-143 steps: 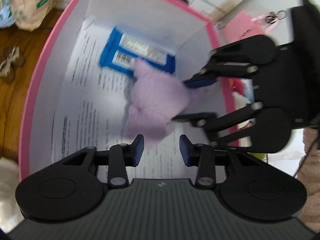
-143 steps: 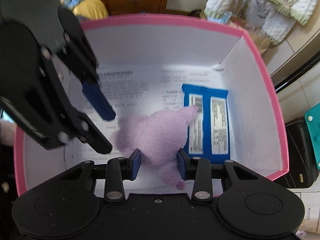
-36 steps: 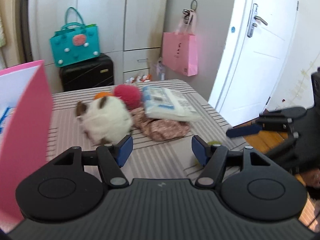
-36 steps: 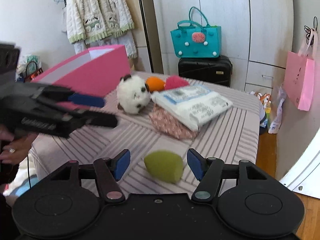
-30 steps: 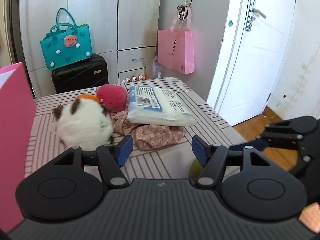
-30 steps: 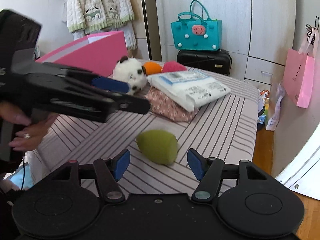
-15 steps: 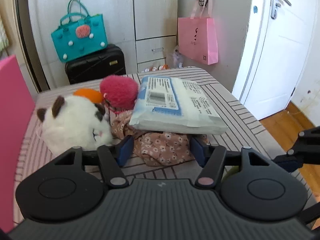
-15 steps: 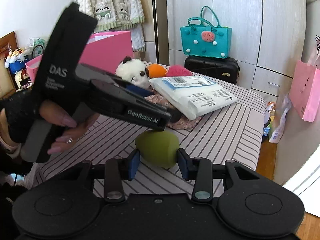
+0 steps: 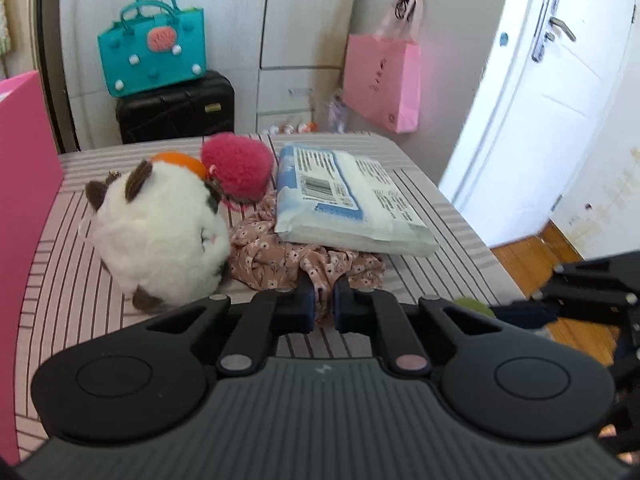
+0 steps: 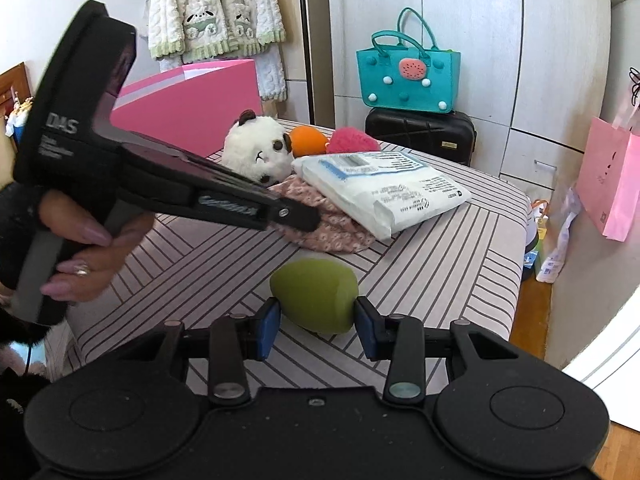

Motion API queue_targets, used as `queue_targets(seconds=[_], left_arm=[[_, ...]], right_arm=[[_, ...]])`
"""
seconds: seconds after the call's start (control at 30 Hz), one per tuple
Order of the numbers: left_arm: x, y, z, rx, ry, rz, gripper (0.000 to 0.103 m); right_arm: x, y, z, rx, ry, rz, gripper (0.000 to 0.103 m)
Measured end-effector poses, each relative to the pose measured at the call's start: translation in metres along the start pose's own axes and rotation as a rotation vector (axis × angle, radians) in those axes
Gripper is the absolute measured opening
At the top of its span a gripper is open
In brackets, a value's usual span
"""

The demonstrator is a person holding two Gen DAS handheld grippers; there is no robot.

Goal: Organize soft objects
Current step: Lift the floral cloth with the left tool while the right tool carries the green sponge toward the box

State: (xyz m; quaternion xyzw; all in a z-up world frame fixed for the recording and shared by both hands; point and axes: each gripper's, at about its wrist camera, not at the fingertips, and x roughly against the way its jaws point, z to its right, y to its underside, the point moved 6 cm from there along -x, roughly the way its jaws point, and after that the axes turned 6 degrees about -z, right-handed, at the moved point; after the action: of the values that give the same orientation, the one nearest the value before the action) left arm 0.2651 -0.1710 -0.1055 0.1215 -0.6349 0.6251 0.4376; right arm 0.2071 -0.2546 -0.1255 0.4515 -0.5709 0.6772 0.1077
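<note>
A striped table (image 10: 448,240) holds a white panda plush (image 9: 160,236), an orange ball (image 9: 176,159), a red pompom (image 9: 236,168), and a wipes pack (image 9: 348,200) lying on a floral cloth (image 9: 280,256). My left gripper (image 9: 322,306) has its jaws closing tight on the cloth's near edge, with a fold pinched between the pads. From the right wrist, the left gripper (image 10: 304,216) reaches in with its tip on the floral cloth (image 10: 340,232). Nearer the table's front, my right gripper (image 10: 316,322) is shut on a green egg-shaped sponge (image 10: 314,292), one pad on each side.
A tall pink box (image 10: 188,100) stands at the table's left, behind the panda plush (image 10: 256,152). A hand (image 10: 88,252) holds the left gripper's handle. Beyond the table are a black suitcase (image 9: 176,108) with a teal bag (image 9: 152,56) on top, a pink paper bag (image 9: 382,80) and a white door (image 9: 540,120).
My left gripper moved down toward the floral cloth and its jaws went from wide apart to shut on the cloth's edge. The right gripper closed on the green sponge and has stayed there.
</note>
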Motion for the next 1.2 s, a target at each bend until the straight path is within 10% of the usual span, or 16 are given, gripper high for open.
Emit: queue_targets(seconds=[1.2], left_arm=[[0.126, 0.040, -0.031, -0.018, 0.110, -0.197, 0.008]], right_arm=[[0.037, -0.004, -0.058, 0.010, -0.041, -0.095, 0.046]])
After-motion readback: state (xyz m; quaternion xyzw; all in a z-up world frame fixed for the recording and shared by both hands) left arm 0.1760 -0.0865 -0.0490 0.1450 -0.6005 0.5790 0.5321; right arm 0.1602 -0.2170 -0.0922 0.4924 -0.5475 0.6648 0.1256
